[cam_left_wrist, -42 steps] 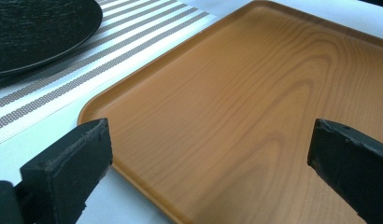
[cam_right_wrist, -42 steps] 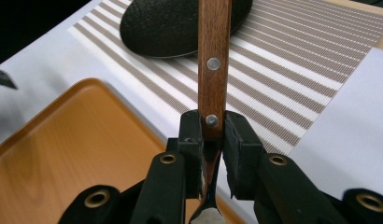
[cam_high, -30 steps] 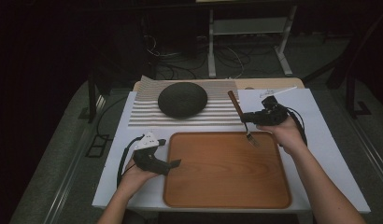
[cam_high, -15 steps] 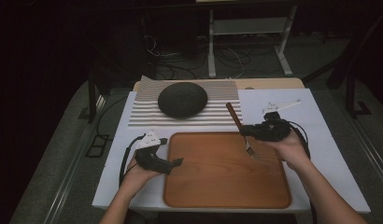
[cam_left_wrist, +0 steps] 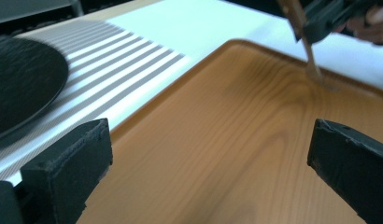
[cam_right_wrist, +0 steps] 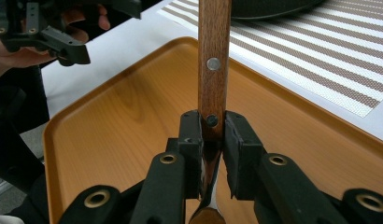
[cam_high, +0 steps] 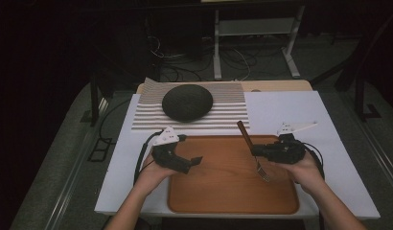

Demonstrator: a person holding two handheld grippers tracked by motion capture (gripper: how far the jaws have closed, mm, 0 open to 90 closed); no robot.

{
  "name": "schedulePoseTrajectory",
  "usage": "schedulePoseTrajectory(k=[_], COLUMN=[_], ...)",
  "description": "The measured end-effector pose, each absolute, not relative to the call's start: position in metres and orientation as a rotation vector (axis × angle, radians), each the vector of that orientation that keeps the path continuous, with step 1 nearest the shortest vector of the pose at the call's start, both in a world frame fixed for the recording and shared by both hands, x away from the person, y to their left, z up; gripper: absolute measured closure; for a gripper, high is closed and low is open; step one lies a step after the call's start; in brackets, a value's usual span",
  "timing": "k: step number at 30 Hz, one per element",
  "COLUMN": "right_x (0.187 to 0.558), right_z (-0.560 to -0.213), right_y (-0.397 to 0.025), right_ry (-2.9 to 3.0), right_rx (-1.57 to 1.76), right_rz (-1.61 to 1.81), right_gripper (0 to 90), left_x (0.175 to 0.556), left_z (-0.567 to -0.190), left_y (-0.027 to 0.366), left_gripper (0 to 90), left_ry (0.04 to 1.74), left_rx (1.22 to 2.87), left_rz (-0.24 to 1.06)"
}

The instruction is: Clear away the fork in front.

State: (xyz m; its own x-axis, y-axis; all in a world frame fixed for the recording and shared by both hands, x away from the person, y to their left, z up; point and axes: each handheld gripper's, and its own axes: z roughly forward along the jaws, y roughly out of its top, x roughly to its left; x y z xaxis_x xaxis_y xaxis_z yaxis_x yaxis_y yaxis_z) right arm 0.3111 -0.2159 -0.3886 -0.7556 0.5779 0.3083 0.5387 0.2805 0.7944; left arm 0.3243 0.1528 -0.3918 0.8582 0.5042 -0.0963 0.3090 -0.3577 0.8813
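Your fork (cam_high: 254,152), pinched at the base of its wooden handle by the closed right gripper (cam_high: 256,152), stands tilted with tines touching the wooden tray (cam_high: 218,191), so it could pivot and skid if you press down, while your left gripper (cam_high: 192,162) hovers open over the tray's left edge.

A white table (cam_high: 290,112) carries a wooden tray (cam_high: 218,191) and, just behind it, a striped mat (cam_high: 233,108).
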Motion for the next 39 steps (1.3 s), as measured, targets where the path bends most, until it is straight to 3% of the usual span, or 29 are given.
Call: schedulePoseTrajectory(k=[11,20,39], right_x=[0.313,0.313,0.308], right_z=[-0.392,-0.392,-0.391], right_y=[-0.215,-0.214,-0.194], right_ry=[2.472,2.453,2.44], right_rx=[1.07,1.052,0.955], right_rz=[1.511,1.517,1.591], right_gripper=[77.5,77.5,77.5], left_x=[0.339,0.344,0.348], left_z=[-0.373,-0.366,-0.374], left_y=[0.109,0.078,0.05], left_gripper=[0.0,6.9,39.0], left_ry=[0.5,0.459,0.522], left_rx=[1.938,1.938,1.891], left_rz=[0.195,0.146,0.044])
